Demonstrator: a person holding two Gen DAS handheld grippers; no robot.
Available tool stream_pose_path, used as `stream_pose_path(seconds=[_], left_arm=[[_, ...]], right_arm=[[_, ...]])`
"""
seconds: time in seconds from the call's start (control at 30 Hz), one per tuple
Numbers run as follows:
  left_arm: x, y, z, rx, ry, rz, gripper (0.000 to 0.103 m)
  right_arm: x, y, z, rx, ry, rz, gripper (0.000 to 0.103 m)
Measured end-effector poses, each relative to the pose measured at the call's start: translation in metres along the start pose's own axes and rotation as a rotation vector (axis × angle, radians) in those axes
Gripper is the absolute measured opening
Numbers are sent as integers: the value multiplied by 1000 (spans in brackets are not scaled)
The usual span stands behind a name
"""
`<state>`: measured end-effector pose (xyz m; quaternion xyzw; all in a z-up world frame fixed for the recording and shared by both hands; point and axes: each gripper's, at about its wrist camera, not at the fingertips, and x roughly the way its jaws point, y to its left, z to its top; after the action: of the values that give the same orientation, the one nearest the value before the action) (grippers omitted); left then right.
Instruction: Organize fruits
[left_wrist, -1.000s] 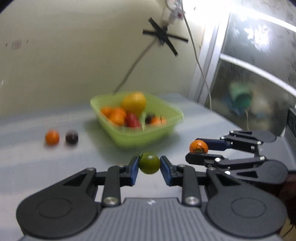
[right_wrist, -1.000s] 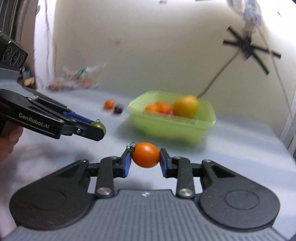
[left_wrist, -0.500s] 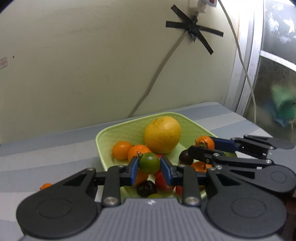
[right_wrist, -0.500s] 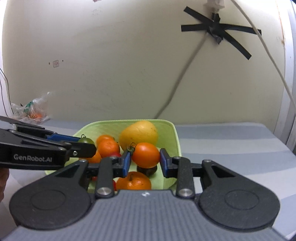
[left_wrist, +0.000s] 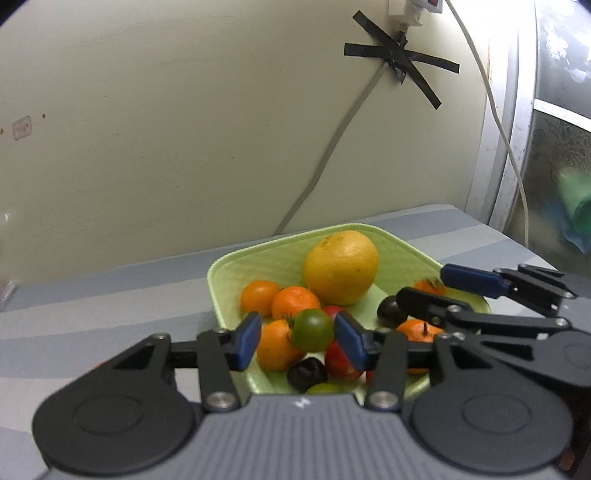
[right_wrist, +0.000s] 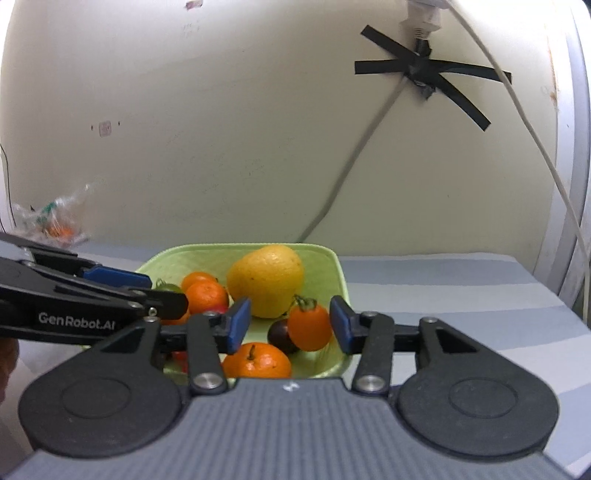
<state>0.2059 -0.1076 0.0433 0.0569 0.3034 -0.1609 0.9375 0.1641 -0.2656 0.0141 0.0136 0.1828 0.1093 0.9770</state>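
Both grippers, left (left_wrist: 298, 335) and right (right_wrist: 286, 324), now spread wide, one green tomato (left_wrist: 312, 329) and one orange tomato (right_wrist: 308, 324) loose over bowl (left_wrist: 221, 273).

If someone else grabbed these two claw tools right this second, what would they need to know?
Left claw: open over the green basket, with the green tomato between its fingers, apparently just let go.
Right claw: open over the same basket, with an orange tomato between its fingers, apparently released too.
In the basket: a big yellow citrus, tangerines, and red and dark tomatoes.
Done: both tomatoes have reached the basket.
Left: pull both claws back. These views show no loose fruit on the striped table, though the claws hide much of it.
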Motion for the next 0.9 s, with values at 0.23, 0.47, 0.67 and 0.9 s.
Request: stream_pose_path(seconds=[0.23,0.47,0.67,0.9], left_arm=[[-26,0,-10,3,-48,34,53],[-59,7,-38,-28,-70,66,60],[-81,13,-64,-32,-76,85,61],[-92,20,-96,-29,-85,125,61]], right_arm=[[-20,12,-1,-7,-52,-5,51],[-40,38,-13,44,-64,0,57],[-61,58,-29,141,-44,-8,58],[-74,75,-52,224,-3,-35,58]])
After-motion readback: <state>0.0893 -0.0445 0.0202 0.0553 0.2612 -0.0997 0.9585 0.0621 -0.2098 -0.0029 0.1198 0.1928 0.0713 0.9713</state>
